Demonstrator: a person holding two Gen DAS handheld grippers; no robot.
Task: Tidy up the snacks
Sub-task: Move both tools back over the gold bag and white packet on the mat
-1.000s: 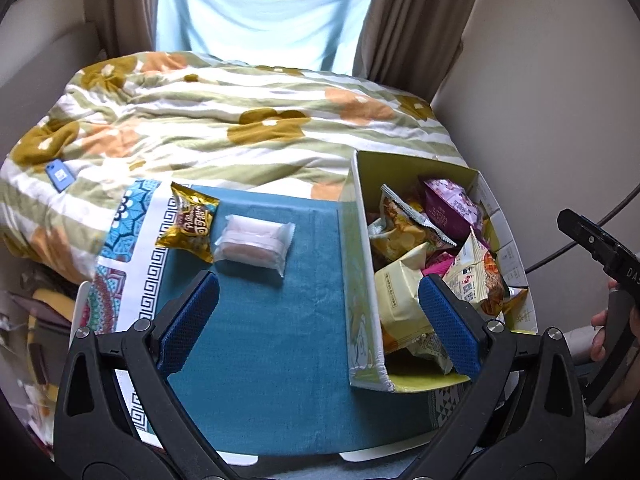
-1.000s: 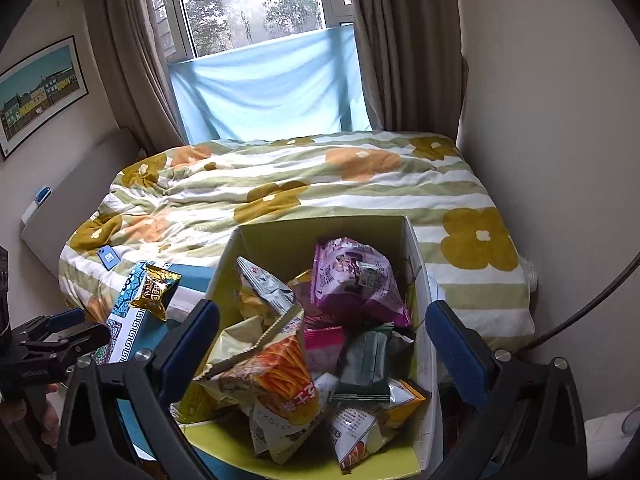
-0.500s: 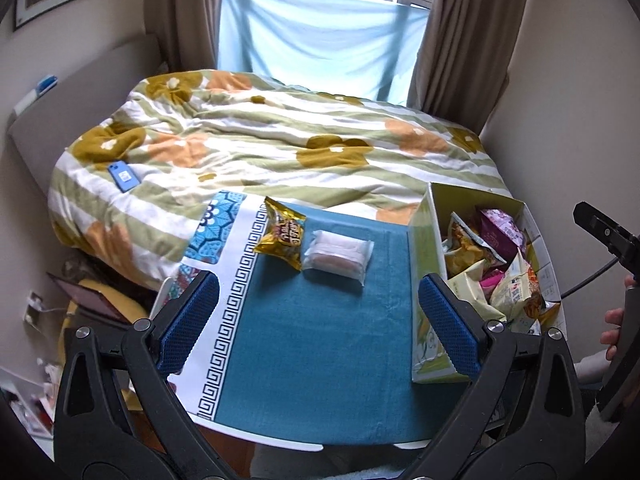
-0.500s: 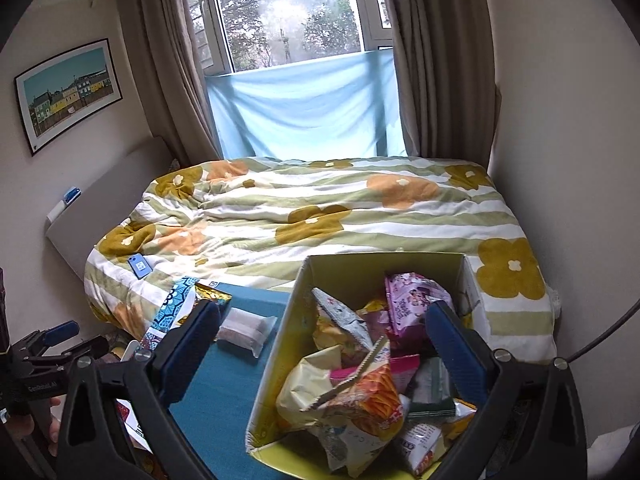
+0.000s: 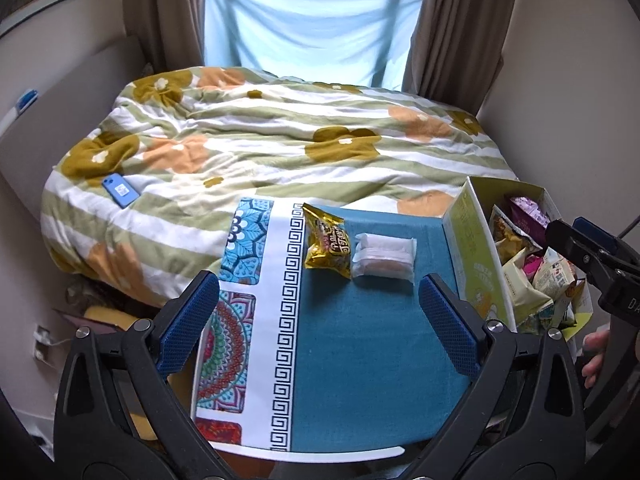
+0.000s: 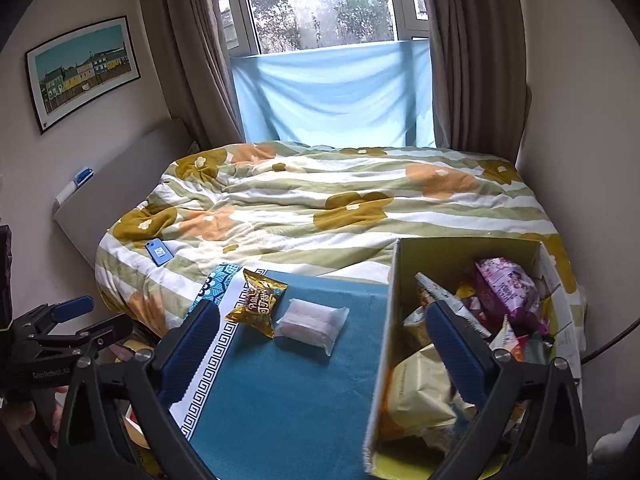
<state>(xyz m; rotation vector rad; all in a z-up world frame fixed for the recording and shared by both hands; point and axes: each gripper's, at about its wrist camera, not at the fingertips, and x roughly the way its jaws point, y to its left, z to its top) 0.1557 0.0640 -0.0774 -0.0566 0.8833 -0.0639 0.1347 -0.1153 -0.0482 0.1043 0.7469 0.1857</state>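
while both the left gripper (image 5: 318, 322) and right gripper (image 6: 322, 346) hang wide open, a teal mat (image 5: 360, 352) sits against a flowery bed (image 5: 280, 152), window (image 6: 320, 4) behind.

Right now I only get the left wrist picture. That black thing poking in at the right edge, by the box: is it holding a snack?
Observer: No. That is the right gripper. Its own camera shows the jaws wide open with nothing between them. One finger shows in front of the blue cloth, the other in front of the open box.
Operator: And the frame cut off at my top left, what is it?
Observer: A framed picture on the wall, showing a row of coloured houses under a pale blue-green sky.
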